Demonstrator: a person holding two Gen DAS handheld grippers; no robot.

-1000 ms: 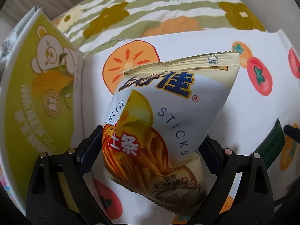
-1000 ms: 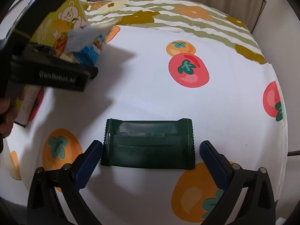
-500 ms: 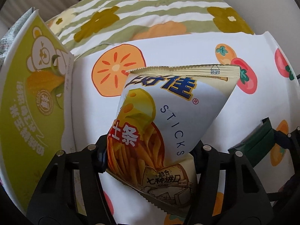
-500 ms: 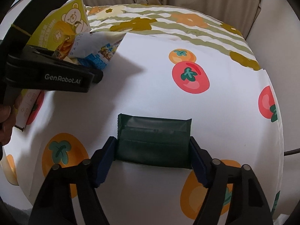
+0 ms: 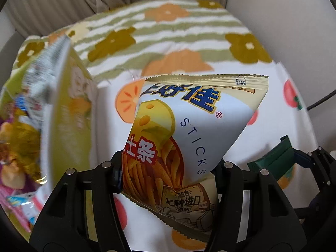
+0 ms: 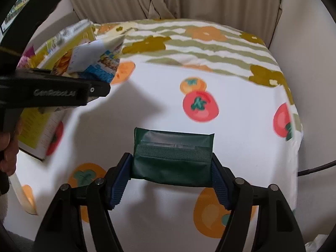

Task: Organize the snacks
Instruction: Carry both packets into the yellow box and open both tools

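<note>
Our left hand-held gripper (image 5: 168, 176) is clamped on the pale cheese-sticks snack bag (image 5: 189, 130), held above the white fruit-print cloth (image 6: 147, 105) on the desk. Our right hand-held gripper (image 6: 171, 180) is closing, its pads pressing the dark green foil snack packet (image 6: 172, 155). At far left stands a yellow-green cardboard snack box (image 5: 69, 113).

fruit-print cloth (image 6: 159, 96), yellow box (image 6: 40, 126) on it

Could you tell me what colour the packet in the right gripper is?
Dark green packet, plain wrapper; clearest in the right wrist view.
</note>
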